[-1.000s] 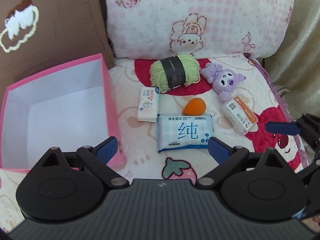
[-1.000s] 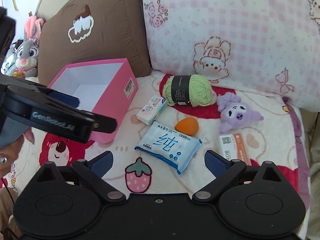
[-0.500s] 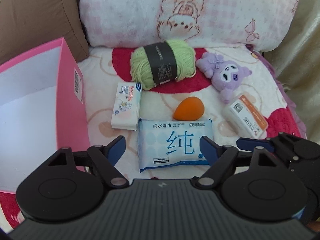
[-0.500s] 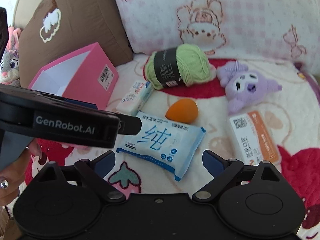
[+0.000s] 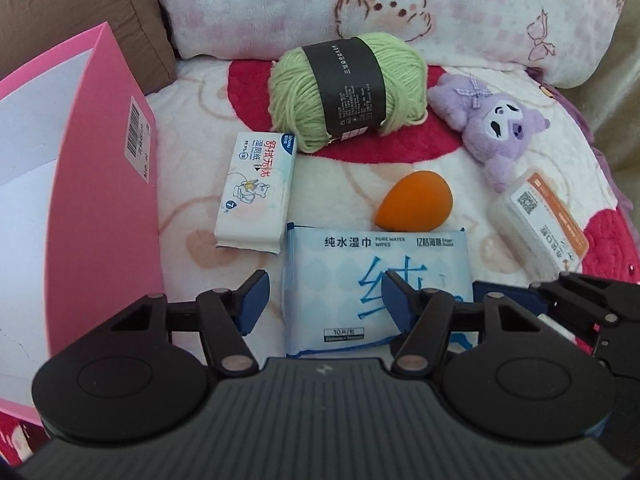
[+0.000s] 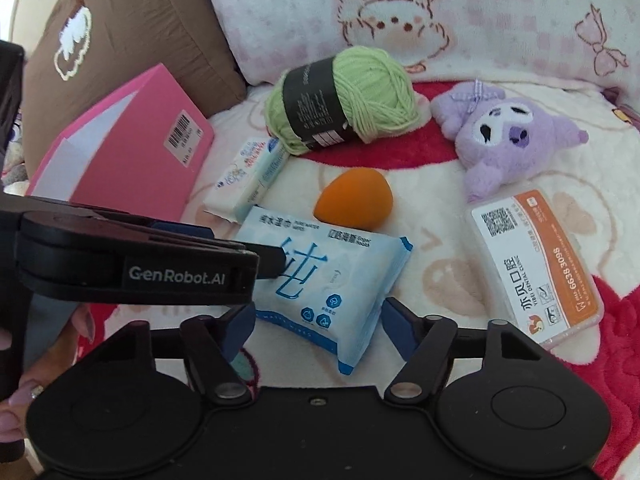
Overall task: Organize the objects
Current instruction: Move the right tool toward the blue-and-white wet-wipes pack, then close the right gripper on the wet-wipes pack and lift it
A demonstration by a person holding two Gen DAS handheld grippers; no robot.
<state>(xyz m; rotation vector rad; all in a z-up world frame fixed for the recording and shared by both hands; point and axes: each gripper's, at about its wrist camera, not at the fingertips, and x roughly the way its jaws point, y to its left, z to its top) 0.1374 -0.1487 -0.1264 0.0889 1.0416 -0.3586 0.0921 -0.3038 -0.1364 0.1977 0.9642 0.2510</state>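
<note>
1. Left wrist view: the left gripper (image 5: 322,300) hangs low over the pack of wet wipes (image 5: 352,280). Its jaws have just been closing and now stand half spread — one finger beside the pack's left edge, the other over its printed front. Whether the pads touch the pack cannot be told.
2. Right wrist view: the right gripper (image 6: 318,322) sits above the near end of the same pack (image 6: 324,276). Its jaws have also just been closing; they stand apart on either side of the pack, with no pinch visible.
3. Wet wipes lie flat on the patterned blanket (image 5: 192,92), just in front of the orange sponge (image 5: 414,200).
4. A small tissue pack (image 5: 256,196) lies to the left of the sponge, near the pink box (image 5: 104,216).
5. Green yarn (image 5: 348,92) and a purple plush toy (image 5: 492,124) lie further back, near the pillow (image 5: 460,4).
6. A white and orange case (image 6: 536,264) lies right of the wipes, apart from them.
</note>
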